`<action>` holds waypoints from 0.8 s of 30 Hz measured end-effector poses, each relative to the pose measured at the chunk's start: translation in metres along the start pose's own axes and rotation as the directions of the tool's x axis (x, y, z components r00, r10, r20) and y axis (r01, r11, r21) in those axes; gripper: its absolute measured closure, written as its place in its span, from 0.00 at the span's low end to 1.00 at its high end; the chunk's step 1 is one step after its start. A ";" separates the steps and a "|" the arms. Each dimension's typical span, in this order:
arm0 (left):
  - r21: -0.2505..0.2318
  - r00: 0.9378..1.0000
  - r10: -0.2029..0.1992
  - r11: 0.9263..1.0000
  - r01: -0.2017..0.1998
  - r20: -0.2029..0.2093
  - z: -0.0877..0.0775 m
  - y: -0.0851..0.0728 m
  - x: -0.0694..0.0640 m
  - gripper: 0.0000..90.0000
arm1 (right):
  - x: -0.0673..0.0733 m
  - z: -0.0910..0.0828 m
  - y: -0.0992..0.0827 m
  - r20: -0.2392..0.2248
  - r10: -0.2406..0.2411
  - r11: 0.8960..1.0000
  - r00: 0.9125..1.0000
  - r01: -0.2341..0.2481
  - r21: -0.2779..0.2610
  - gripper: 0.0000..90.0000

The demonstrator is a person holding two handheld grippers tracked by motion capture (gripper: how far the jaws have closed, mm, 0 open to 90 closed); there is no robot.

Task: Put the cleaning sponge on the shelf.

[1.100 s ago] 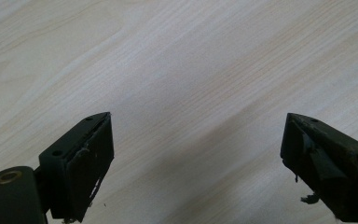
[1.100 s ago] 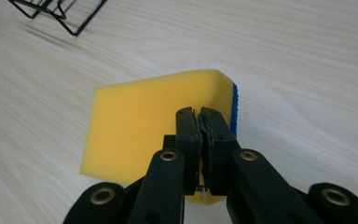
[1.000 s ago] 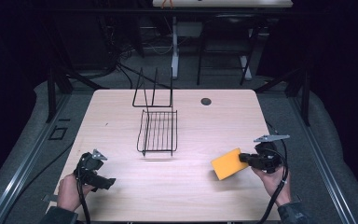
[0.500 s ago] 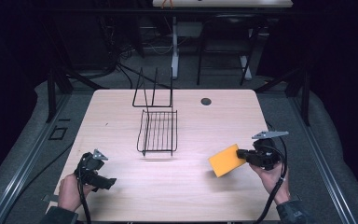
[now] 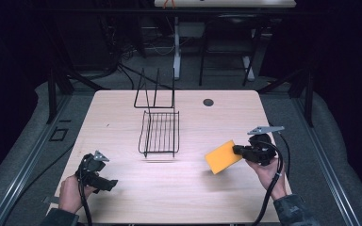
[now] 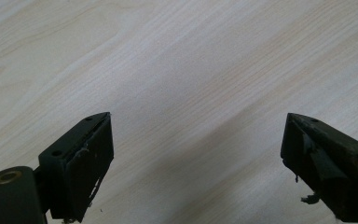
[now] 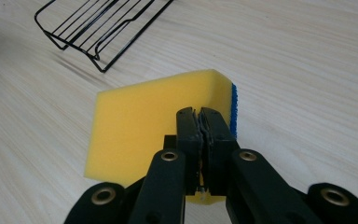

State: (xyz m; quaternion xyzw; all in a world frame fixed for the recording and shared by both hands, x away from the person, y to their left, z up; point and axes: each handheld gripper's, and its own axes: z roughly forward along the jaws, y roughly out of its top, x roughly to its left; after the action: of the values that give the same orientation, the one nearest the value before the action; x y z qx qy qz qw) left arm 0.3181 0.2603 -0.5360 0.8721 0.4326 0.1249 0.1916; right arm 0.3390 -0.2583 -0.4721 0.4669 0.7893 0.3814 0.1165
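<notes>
While the right tool (image 5: 238,150) has its jaws pressed nearly together on one edge of a yellow sponge (image 5: 222,157), the left tool (image 5: 104,182) sits with its jaws spread wide over bare wood, holding nothing. In the right gripper view the right tool (image 7: 201,114) pinches the sponge (image 7: 140,126) thin at the grip; the sponge is a flat yellow block with a blue scouring layer along its far side, and it is carried tilted above the surface (image 5: 202,188), toward the right side. The left gripper view shows the left tool (image 6: 196,140) open above the pale wood grain of the surface (image 6: 191,70). Near the middle of the surface stands a black wire rack (image 5: 159,133), a low basket of parallel rods with an upright wire frame behind it; nothing lies in it. A small dark round hole (image 5: 208,101) sits in the surface near its far edge.
</notes>
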 end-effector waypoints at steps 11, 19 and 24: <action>0.003 1.000 0.003 1.000 -0.003 -0.003 0.000 0.000 -0.001 0.11 | 0.009 0.009 0.015 -0.010 -0.032 0.999 0.999 0.032 -0.018 0.97; -0.006 1.000 0.000 1.000 0.000 0.008 -0.001 0.000 -0.001 0.09 | 0.016 0.019 0.027 -0.020 -0.050 0.999 0.999 0.050 -0.021 0.97; -0.012 1.000 -0.001 1.000 0.001 0.014 -0.001 0.000 0.000 0.09 | 0.019 0.025 0.032 -0.022 -0.061 0.998 0.998 0.060 -0.027 0.97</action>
State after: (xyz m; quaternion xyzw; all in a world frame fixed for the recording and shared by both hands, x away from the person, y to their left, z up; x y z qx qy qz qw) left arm 0.3177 0.2602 -0.5350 0.8716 0.4309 0.1212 0.2000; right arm 0.3631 -0.2218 -0.4627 0.4368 0.7993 0.3933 0.1250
